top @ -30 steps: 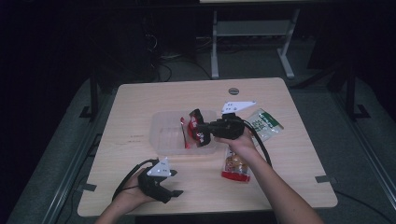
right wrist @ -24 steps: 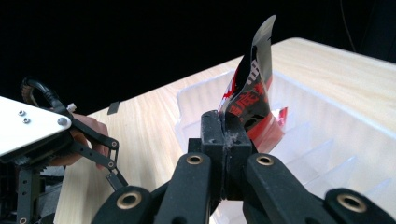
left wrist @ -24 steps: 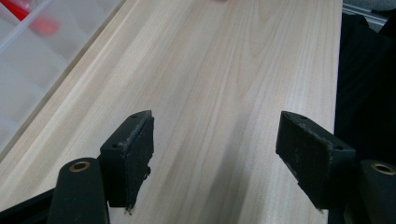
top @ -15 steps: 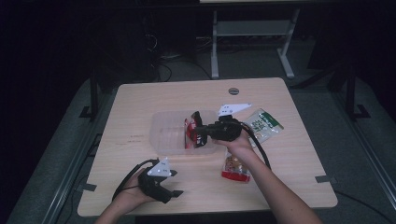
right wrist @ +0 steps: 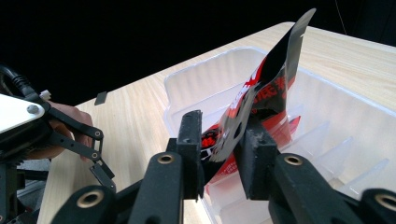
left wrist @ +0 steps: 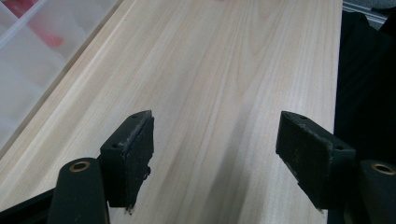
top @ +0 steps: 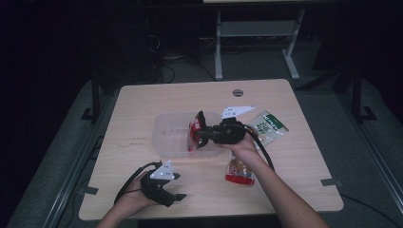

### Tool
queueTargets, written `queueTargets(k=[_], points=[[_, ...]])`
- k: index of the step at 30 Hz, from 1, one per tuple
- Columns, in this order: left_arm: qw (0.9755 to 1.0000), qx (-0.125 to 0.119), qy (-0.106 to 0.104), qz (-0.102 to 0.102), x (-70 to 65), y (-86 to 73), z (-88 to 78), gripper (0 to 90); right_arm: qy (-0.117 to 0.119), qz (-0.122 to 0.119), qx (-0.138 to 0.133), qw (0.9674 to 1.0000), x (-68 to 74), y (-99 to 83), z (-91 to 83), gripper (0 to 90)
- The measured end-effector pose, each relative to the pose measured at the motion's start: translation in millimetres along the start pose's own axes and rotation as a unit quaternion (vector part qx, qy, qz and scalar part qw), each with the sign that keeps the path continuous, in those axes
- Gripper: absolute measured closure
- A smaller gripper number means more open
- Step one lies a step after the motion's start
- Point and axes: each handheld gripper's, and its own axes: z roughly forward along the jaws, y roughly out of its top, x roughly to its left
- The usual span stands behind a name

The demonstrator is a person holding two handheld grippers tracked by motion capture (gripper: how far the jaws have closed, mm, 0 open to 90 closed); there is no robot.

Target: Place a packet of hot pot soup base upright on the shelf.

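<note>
While jaws loosen, red packet [right wrist: 261, 93] (upright) enters clear bin [right wrist: 336, 121].

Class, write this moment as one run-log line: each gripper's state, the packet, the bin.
right gripper: jaws just opening, red packet between them | clear bin: packet over it | left gripper: open, nothing held, over table

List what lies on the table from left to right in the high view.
Left tool → clear plastic bin → red and black packet between the right tool's jaws → red snack bag → green packet.
</note>
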Motion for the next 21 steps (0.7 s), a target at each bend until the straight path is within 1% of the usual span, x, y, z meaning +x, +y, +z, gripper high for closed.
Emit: queueTargets(k=[4, 5, 6, 8, 10, 13, 14, 18, 20, 21], points=[[1.0000, 0.000, -0.001, 0.001, 0.0, 0.0, 0.1, 27.4, -0.001, 0.003, -0.001, 1.0000, -0.4, 0.1, -0.5, 69.7], [1.0000, 0.002, -0.002, 0.000, 0.0, -0.1, 0.2, 27.4, -0.001, 0.002, -0.002, 1.0000, -1.1, 0.0, -1.3, 67.5], [1.0000, 0.002, -0.002, 0.001, 0.1, -0.1, 0.2, 27.4, 0.000, 0.006, -0.004, 1.0000, -1.1, 0.1, -1.9, 67.6], [1.0000, 0.002, -0.002, 0.001, 0.2, -0.1, 0.2, 27.4, 0.000, 0.005, -0.005, 1.0000, -1.2, 0.3, -2.4, 67.8], [1.0000, 0.001, -0.001, 0.001, 0.4, 0.0, 0.2, 27.4, -0.006, 0.001, 0.000, 1.0000, -1.2, 0.5, -3.6, 67.7], [1.0000, 0.003, 0.000, 0.002, 0.6, 0.1, 0.0, 27.4, -0.007, 0.002, 0.001, 1.0000, -1.4, 0.5, -4.4, 67.3], [1.0000, 0.001, -0.001, 0.001, 0.7, 0.0, 0.3, 27.4, -0.008, 0.002, -0.001, 1.0000, -1.1, 1.1, -5.8, 66.6], [1.0000, 0.000, -0.002, 0.000, 0.7, 0.1, 0.3, 27.3, -0.011, -0.004, 0.005, 0.9999, 1.3, 3.1, -10.4, 62.7], [1.0000, 0.001, -0.002, 0.001, 0.7, 0.2, 0.1, 27.4, -0.019, -0.009, 0.011, 0.9997, 2.8, 4.2, -13.0, 59.3], [1.0000, 0.002, -0.002, 0.001, 0.7, 0.3, 0.0, 27.4, -0.019, -0.009, 0.011, 0.9997, 2.8, 4.2, -13.0, 59.3]])
